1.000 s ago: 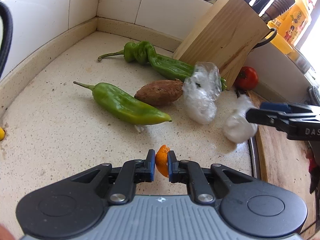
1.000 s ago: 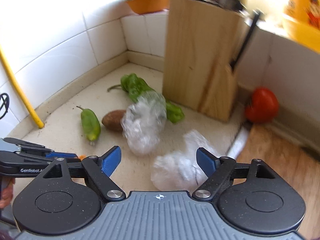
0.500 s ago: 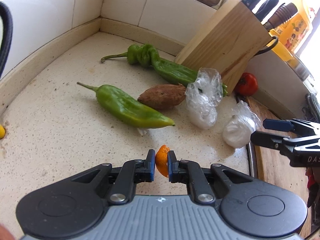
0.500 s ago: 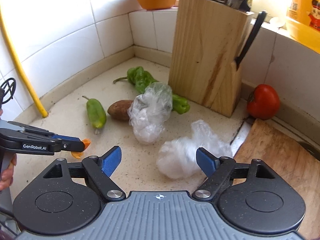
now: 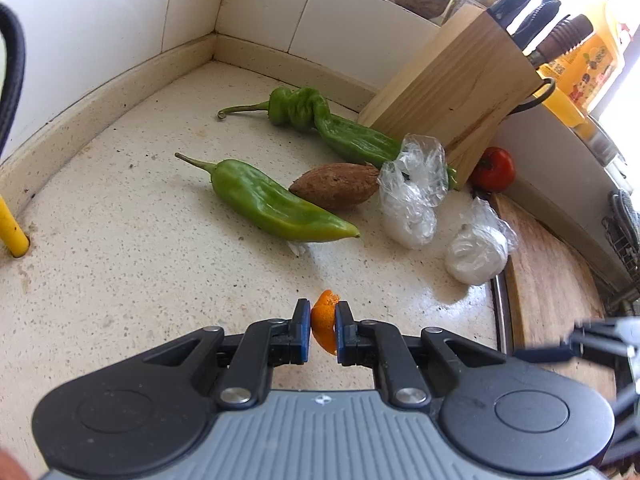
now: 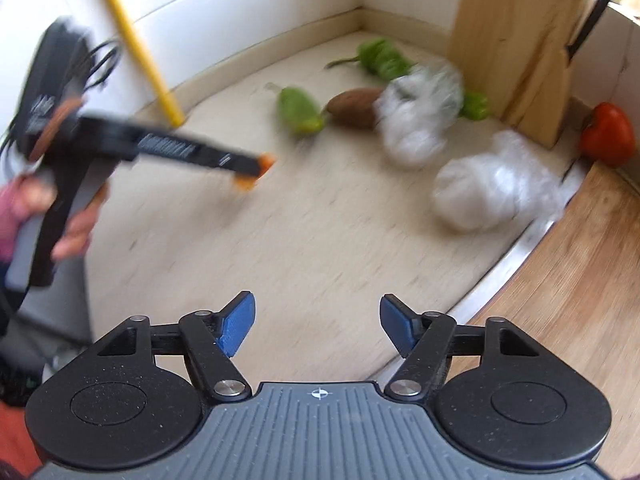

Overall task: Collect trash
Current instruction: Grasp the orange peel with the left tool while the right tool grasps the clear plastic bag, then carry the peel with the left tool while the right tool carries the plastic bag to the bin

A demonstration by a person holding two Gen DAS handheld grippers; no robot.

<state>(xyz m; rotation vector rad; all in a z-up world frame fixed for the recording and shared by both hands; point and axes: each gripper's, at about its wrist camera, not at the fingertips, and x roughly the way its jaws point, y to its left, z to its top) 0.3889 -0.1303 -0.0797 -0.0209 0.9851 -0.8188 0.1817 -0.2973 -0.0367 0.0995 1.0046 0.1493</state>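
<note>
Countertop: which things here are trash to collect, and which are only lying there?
Trash:
- orange peel, held in the left gripper
- near plastic bag
- far plastic bag

Lying about:
- two green peppers
- brown root
- tomato
- knife block

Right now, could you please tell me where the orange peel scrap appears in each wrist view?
Left wrist: orange peel scrap at bottom centre, pinched in the left gripper.
Right wrist: left of centre, blurred, at the same gripper's tip.
Shared landmark: the knife block.
</note>
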